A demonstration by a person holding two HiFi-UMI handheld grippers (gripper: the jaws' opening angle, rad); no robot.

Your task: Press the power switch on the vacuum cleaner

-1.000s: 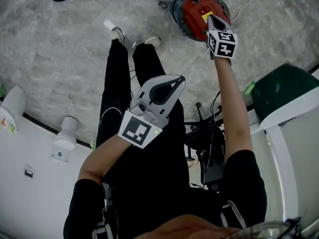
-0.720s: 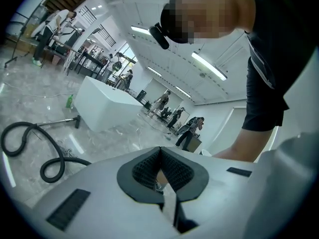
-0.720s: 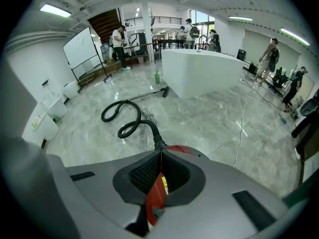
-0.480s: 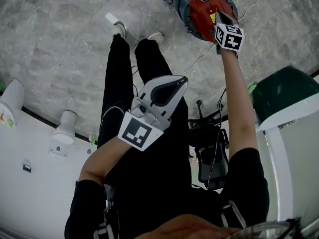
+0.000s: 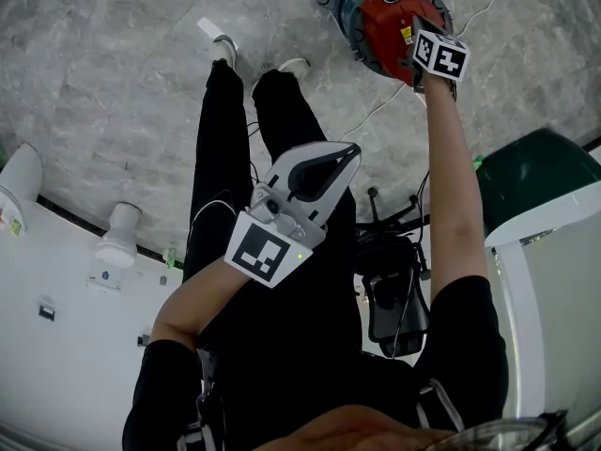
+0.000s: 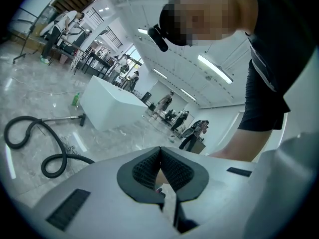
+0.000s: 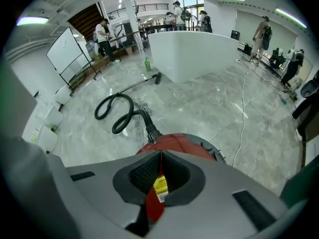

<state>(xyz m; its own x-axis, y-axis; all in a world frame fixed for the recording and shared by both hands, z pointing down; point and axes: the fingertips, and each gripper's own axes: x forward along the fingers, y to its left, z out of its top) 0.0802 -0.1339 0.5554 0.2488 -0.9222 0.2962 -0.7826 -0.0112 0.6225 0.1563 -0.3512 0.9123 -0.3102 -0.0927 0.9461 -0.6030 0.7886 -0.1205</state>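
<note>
Upper right: right gripper, jaws together, over the vacuum cleaner — likely heavy, rigid; prod with closed tips. Left gripper likewise closed.

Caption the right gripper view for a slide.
Right gripper, jaws together, over the red vacuum cleaner, black hose coiled beyond.

Large open-plan indoor workspace, lab or studio type. Indicators: polished grey stone floor, large white island unit, free-standing whiteboard, ceiling strip lights, upper gallery railing, several people standing in the background.
</note>
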